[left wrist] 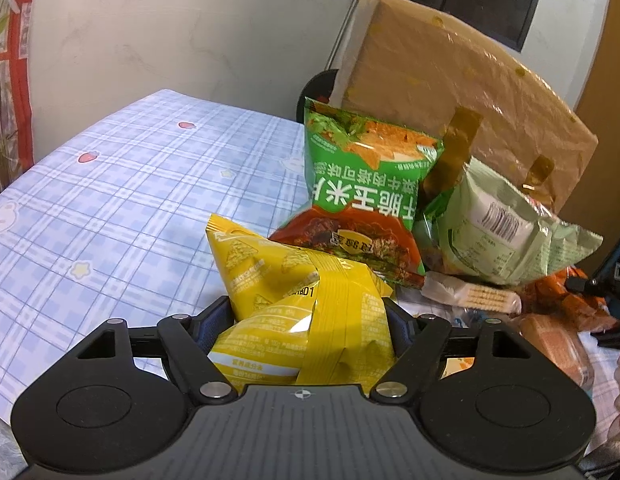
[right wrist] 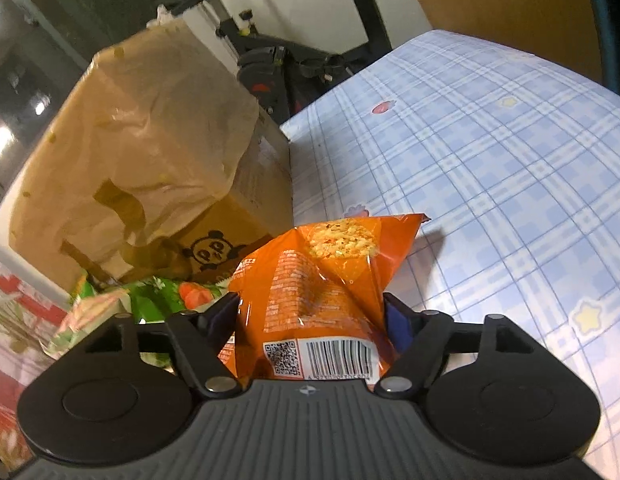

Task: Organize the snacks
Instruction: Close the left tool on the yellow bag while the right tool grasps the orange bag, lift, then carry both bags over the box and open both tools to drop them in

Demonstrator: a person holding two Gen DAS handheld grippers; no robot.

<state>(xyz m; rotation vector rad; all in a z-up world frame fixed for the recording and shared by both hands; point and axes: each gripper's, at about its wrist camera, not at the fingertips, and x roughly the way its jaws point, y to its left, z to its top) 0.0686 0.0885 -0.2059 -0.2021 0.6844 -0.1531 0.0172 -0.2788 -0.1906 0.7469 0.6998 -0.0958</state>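
Right now I have a crumpled yellow snack packet (left wrist: 306, 312) pinched between the fingers of my left gripper (left wrist: 310, 316), held above the blue checked tablecloth (left wrist: 122, 184). My right gripper (right wrist: 311, 312) clamps an orange snack packet (right wrist: 321, 276), barcode toward the camera. Just beyond the yellow one, a green corn-chip bag (left wrist: 365, 192) and a pale green packet (left wrist: 505, 232) lean against a plastic-wrapped cardboard box (left wrist: 461, 92).

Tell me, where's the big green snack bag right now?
In the left wrist view, the green snack bag stands propped against the brown box, just beyond the yellow packet held in the left tongs.
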